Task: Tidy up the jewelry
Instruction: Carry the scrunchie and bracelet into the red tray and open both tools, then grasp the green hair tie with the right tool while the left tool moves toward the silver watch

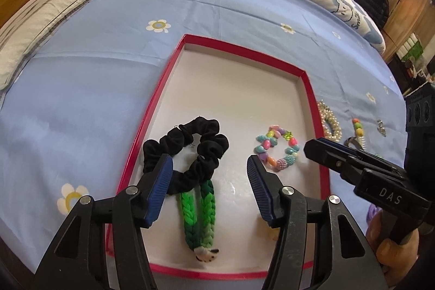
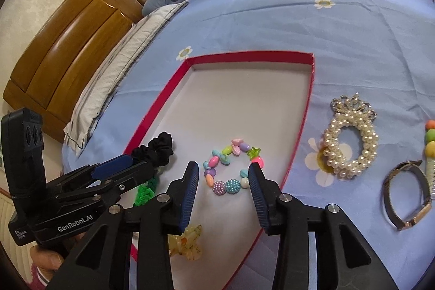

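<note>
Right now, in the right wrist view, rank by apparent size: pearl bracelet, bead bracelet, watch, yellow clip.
1. Pearl bracelet and watch: look about alike, so I won't rank them.
2. Bead bracelet.
3. Yellow clip, though a claw finger partly hides it and it lies nearer the camera.

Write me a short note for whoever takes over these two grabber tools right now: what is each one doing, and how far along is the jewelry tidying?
Left gripper: open, empty, over the black scrunchie and green braided band.
Right gripper: open, empty, around the colorful bead bracelet without pressing it.
Done: those three and a yellow clip lie in the red tray.
Left: pearl bracelet, watch and a pastel bead piece lie on the bedsheet.
</note>
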`<state>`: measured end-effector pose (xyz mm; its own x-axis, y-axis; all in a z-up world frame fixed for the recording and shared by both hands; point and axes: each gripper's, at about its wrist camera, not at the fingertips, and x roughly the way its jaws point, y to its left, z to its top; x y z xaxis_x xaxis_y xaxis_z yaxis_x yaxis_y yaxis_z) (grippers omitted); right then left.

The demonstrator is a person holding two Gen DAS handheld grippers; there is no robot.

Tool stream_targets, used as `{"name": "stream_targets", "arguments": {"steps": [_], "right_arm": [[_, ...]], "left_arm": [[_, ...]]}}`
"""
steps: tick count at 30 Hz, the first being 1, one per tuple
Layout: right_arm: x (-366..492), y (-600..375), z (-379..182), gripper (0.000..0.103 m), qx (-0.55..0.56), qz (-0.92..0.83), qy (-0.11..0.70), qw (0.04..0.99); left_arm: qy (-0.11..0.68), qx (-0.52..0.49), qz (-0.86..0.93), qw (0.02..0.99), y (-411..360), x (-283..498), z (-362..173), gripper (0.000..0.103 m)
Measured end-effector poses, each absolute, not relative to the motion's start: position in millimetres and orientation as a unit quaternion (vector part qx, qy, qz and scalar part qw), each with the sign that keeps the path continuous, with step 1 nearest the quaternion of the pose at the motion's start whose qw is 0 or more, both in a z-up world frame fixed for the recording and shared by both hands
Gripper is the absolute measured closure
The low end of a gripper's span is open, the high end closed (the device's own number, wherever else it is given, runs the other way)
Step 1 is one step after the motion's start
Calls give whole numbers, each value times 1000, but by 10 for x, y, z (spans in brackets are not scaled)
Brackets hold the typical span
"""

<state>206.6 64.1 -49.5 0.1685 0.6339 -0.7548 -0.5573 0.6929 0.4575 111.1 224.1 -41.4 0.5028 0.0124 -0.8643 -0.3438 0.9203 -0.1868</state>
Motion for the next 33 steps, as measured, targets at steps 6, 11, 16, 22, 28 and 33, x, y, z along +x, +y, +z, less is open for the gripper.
{"name": "stream_targets", "arguments": {"steps": [6, 11, 16, 22, 28, 33], "right_arm": [[1990, 395, -289, 62, 53, 387, 492, 778], [1935, 59, -186, 62, 63, 369, 481, 793], [1912, -284, -136, 62, 74, 345, 476, 806], [1887, -716, -80, 62, 86, 316, 469, 820], [1842, -1071, -58, 62, 93, 291, 463, 832], [1813, -1380, -111, 62, 102, 265, 466, 838]], "left_arm": [[477, -178, 98, 855, 2142, 1047, -277, 47], [470, -177, 80, 861, 1957, 1050, -173, 46], [470, -166, 57, 865, 1703, 1082, -107, 46], [474, -150, 27, 867, 1370, 1120, -70, 45], [478, -136, 5, 868, 1110, 1139, -58, 44], [480, -122, -15, 869, 901, 1165, -47, 44]]}}
